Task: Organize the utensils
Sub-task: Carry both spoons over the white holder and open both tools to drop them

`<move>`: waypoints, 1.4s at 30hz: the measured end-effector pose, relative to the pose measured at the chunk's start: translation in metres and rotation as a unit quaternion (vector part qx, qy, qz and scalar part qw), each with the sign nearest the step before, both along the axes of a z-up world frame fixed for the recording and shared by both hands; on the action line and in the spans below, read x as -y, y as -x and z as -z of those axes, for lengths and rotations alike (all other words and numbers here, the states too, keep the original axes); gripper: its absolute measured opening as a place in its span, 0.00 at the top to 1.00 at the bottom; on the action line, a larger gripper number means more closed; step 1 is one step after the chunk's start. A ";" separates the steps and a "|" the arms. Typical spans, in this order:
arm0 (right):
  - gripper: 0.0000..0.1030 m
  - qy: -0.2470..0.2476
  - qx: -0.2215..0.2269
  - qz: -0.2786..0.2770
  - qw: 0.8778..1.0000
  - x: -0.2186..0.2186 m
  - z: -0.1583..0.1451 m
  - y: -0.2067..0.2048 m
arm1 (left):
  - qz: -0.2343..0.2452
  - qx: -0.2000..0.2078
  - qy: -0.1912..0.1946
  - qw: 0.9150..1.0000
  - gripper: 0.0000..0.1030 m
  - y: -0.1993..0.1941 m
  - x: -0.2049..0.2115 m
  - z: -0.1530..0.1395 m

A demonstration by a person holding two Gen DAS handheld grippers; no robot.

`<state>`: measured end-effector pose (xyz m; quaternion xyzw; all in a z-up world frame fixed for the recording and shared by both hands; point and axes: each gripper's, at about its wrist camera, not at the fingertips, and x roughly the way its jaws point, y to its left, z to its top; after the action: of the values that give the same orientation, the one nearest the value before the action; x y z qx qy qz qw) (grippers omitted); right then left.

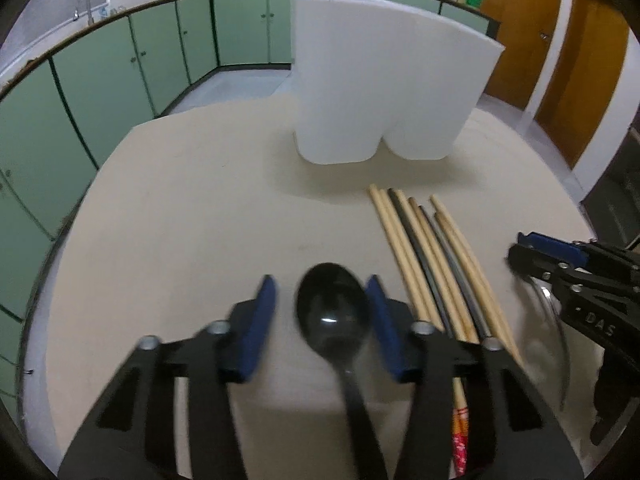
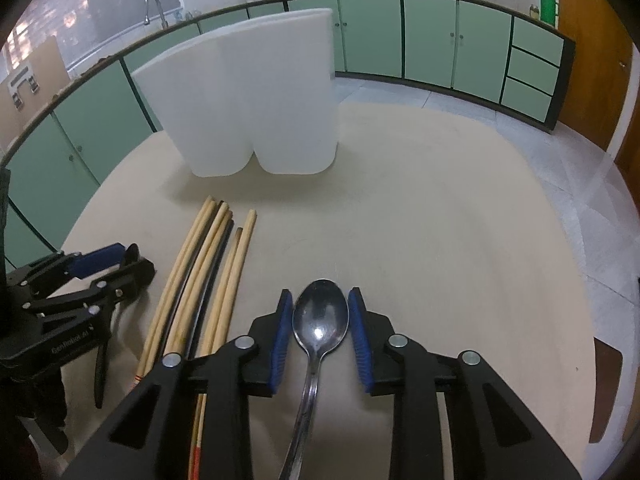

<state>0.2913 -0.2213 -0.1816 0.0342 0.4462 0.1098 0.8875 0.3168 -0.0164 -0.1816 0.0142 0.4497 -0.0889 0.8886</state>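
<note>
Left wrist view is showing my left tongs (image 1: 322, 316) spread around a black plastic spoon (image 1: 333, 316) on the beige surface (image 1: 180, 220), while my right tongs (image 2: 320, 326) are bracketing a shiny metal spoon (image 2: 319, 322), ungripped, so I am centring each bowl before clenching.

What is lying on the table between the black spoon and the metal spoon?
A bundle of chopsticks lies between the black spoon and the metal spoon; both wrist views show it.

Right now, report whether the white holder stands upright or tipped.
Upright: the white holder stands on its base on the table, walls vertical, beyond the chopsticks.
</note>
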 end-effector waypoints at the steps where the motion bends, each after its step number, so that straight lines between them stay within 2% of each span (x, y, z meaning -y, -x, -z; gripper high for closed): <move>1: 0.73 -0.004 0.007 0.001 1.000 0.001 -0.002 0.002 | 0.002 0.000 0.017 1.000 0.66 0.001 -0.001 -0.002; 3: 0.73 -0.014 0.033 0.002 0.999 0.003 -0.008 0.009 | -0.001 0.011 0.027 1.000 0.66 0.004 -0.006 -0.005; 10: 0.73 -0.032 0.132 -0.004 0.991 0.008 -0.040 0.025 | 0.000 0.117 0.038 0.992 0.67 0.031 -0.006 -0.034; 14: 0.73 -0.038 0.172 -0.010 0.984 0.008 -0.058 0.028 | -0.004 0.178 0.040 0.983 0.67 0.037 -0.005 -0.054; 20: 0.73 -0.079 0.227 -0.018 0.971 0.019 -0.095 0.020 | -0.009 0.253 0.049 0.966 0.67 0.034 0.003 -0.089; 24: 0.73 -0.092 0.256 -0.022 0.962 0.023 -0.122 0.008 | -0.010 0.286 0.060 0.956 0.67 0.017 0.010 -0.115; 27: 0.73 -0.105 0.277 -0.020 0.955 0.027 -0.145 -0.013 | -0.007 0.324 0.061 0.944 0.67 -0.005 0.021 -0.143; 31: 0.73 -0.109 0.307 -0.007 0.946 0.026 -0.171 -0.047 | -0.011 0.354 0.056 0.934 0.67 -0.038 0.036 -0.166; 35: 0.73 -0.093 0.323 0.007 0.942 0.020 -0.179 -0.079 | -0.021 0.371 0.039 0.928 0.67 -0.070 0.045 -0.171; 38: 0.73 -0.083 0.325 0.019 0.942 0.014 -0.175 -0.105 | -0.029 0.366 0.037 0.930 0.67 -0.092 0.048 -0.166; 42: 0.73 -0.064 0.311 0.021 0.948 0.006 -0.156 -0.119 | -0.024 0.345 0.038 0.938 0.66 -0.110 0.049 -0.151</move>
<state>0.4099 -0.2278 -0.0251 0.0643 0.1394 0.1245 0.9803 0.4266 -0.0651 -0.0310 -0.0004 0.1121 -0.0742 0.9909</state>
